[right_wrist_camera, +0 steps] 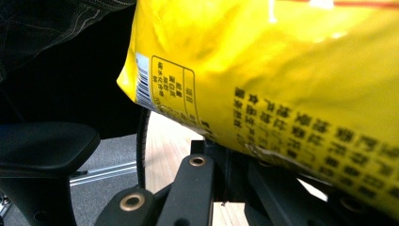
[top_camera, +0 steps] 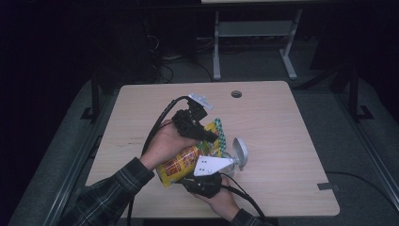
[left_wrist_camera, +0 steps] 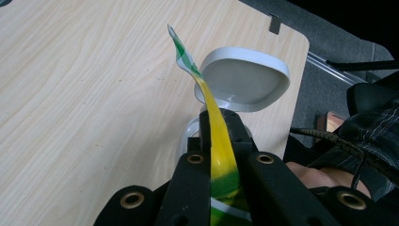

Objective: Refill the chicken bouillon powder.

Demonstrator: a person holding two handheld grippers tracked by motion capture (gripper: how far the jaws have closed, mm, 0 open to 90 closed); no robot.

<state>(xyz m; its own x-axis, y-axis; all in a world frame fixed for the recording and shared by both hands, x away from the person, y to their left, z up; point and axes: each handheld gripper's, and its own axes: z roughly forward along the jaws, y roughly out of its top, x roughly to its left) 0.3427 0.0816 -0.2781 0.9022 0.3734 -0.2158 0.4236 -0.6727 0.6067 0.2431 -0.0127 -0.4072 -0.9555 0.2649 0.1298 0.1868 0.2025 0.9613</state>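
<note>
The place looks like a lab or test room set up for recording. A bare light-wood table (top_camera: pixel 263 117) with a round cable hole (top_camera: pixel 236 93) stands on grey carpet (top_camera: pixel 249 66), flanked by dark metal frame rails (top_camera: pixel 357 136). Behind it sits the white steel leg frame of another desk (top_camera: pixel 254 42), with loose cables (top_camera: pixel 162 66) on the floor and darkened surroundings.

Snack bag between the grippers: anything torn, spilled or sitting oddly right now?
No spill or tear shows. The yellow snack bag is held off the table, tilted, the left gripper shut on its green-and-yellow top edge, the right gripper at its lower side. A grey hinged container stands open beyond it, its inside hidden.
</note>
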